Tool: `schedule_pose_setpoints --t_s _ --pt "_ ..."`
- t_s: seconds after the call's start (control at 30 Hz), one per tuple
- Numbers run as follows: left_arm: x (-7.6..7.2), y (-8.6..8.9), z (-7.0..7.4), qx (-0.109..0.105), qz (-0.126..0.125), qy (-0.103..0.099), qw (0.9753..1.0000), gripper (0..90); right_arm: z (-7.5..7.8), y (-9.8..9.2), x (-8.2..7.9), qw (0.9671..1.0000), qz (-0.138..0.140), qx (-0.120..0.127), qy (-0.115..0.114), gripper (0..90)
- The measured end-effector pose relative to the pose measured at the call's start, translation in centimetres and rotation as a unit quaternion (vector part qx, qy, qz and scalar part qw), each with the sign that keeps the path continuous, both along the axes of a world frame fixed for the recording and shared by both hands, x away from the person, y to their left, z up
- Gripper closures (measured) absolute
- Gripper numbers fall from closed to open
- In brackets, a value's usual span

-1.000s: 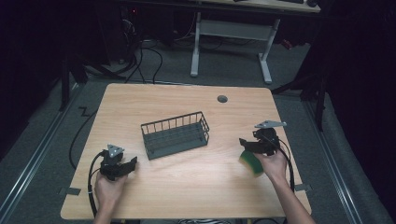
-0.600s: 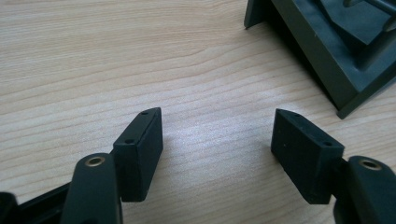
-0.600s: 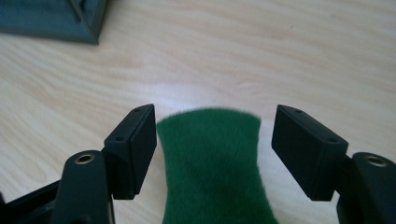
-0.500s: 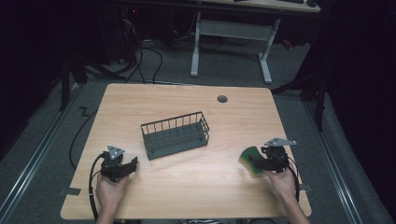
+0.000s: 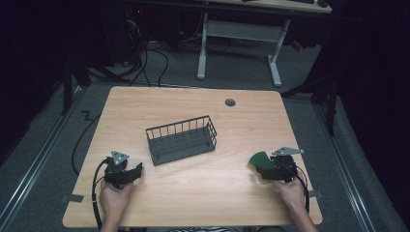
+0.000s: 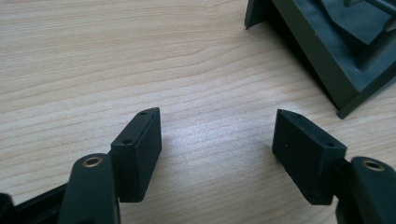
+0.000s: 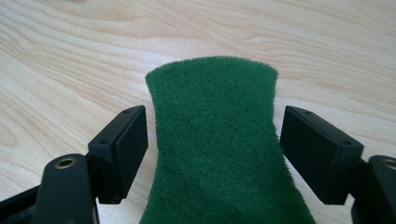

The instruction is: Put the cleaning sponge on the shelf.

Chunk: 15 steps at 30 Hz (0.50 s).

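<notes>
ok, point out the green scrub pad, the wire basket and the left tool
green scrub pad [image 7: 215, 149], right gripper view, middle of its fuzzy face
wire basket [image 5: 181, 140], high view, its floor
left tool [image 6: 217, 140], left gripper view, midway between its tips

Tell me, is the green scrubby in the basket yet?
Not yet. The green scrubbing pad lies between the right gripper fingers, which stand apart from its edges, low over the table near the right front. The wire basket at the middle looks empty. The left gripper rests open, holding nothing. Gripping and carrying the pad seem left.
</notes>
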<state>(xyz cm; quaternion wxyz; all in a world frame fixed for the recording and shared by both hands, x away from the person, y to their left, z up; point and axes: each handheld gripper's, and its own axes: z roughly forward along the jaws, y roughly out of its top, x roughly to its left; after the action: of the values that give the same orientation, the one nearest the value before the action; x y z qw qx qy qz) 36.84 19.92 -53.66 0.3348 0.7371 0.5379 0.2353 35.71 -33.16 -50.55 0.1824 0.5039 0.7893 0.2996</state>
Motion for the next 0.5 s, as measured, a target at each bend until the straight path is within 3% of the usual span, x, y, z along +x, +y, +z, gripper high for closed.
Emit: schedule_pose_setpoints --t_s 0.23,0.5 --pt "0.00 0.01 0.00 0.000 0.000 0.000 1.0000 33.5 -0.43 0.33 0.05 0.9998 -0.002 -0.021 0.002 27.2" --pt "0.00 0.00 0.00 0.000 0.000 0.000 1.0000 33.3 -0.35 0.14 0.06 0.9998 0.006 -0.020 0.008 30.3"
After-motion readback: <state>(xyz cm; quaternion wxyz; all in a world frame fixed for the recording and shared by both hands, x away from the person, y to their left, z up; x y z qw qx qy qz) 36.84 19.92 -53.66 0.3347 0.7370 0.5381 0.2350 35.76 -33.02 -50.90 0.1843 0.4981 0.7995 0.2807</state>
